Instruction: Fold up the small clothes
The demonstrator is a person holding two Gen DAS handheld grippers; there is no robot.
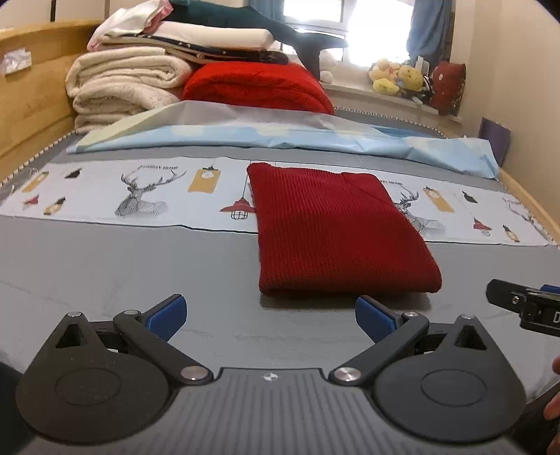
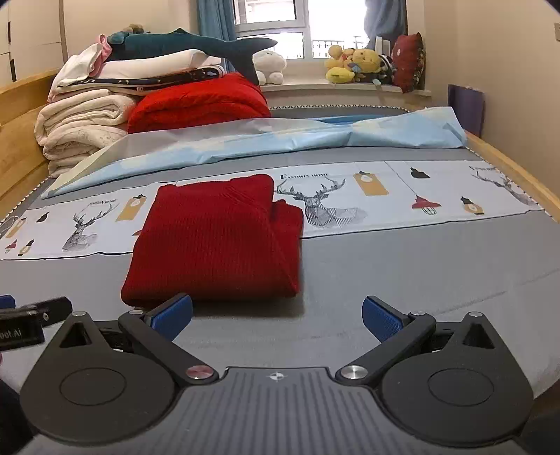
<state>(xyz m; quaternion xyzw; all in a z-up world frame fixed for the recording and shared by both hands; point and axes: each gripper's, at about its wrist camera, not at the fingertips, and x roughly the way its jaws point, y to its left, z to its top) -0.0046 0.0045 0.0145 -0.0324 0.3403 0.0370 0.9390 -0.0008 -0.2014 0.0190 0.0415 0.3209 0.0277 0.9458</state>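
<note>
A folded dark red knit sweater [image 1: 336,227] lies flat on the grey bed sheet [image 1: 122,266], its far half across the deer-printed band [image 1: 140,196], well short of the bed's side rails. The left gripper [image 1: 269,315] and right gripper [image 2: 276,316] both have jaws spread wide with nothing between them, just short of the sweater's near edge.

Daylit window [image 2: 273,28] with blue curtains [image 2: 213,17] behind a wooden-framed bed [image 2: 420,252].
</note>
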